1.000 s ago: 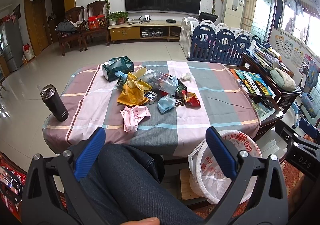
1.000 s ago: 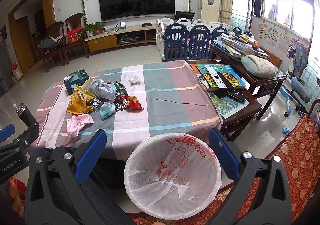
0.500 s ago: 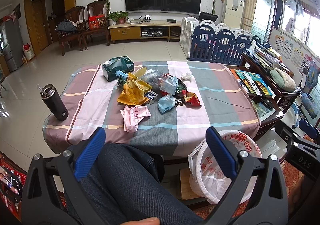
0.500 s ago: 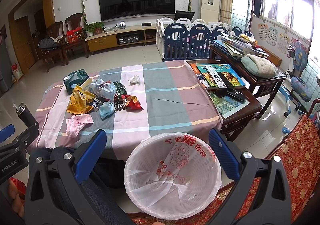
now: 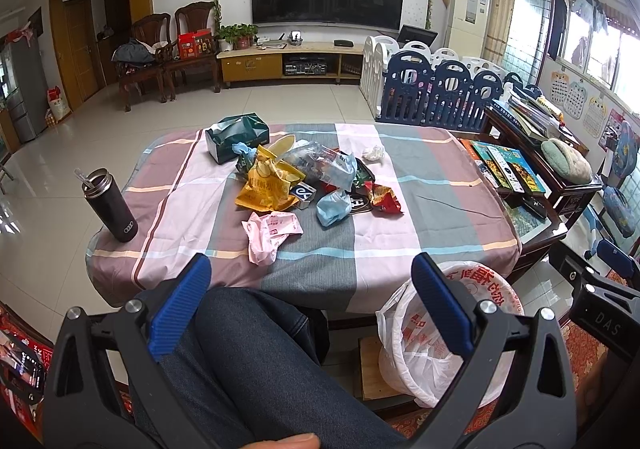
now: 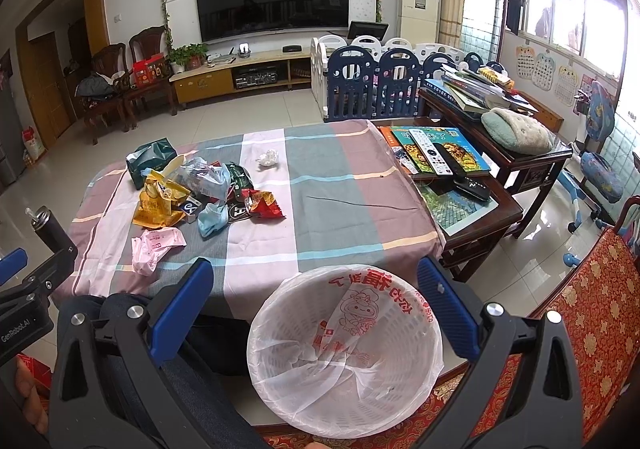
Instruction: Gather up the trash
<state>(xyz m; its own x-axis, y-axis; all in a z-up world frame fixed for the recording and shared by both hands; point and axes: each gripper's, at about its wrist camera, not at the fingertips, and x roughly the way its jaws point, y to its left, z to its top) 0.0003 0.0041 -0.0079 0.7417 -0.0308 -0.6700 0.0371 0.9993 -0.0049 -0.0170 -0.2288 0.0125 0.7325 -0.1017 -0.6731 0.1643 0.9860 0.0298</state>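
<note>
A pile of trash lies on the striped tablecloth: a yellow snack bag [image 5: 264, 185], a pink wrapper [image 5: 268, 231], a blue crumpled piece [image 5: 332, 207], a red wrapper [image 5: 384, 199] and a white tissue ball [image 5: 373, 153]. The pile also shows in the right wrist view [image 6: 192, 193]. A white lined trash basket [image 6: 344, 349] stands on the floor by the table's near edge, also in the left wrist view [image 5: 448, 333]. My left gripper [image 5: 310, 281] is open and empty above a person's knee. My right gripper [image 6: 312, 285] is open and empty above the basket.
A black flask [image 5: 110, 205] stands at the table's left edge. A green tissue box [image 5: 238, 137] sits behind the pile. A dark side table [image 6: 452, 177] with books and remotes stands to the right. A red patterned seat [image 6: 592, 321] is at the near right.
</note>
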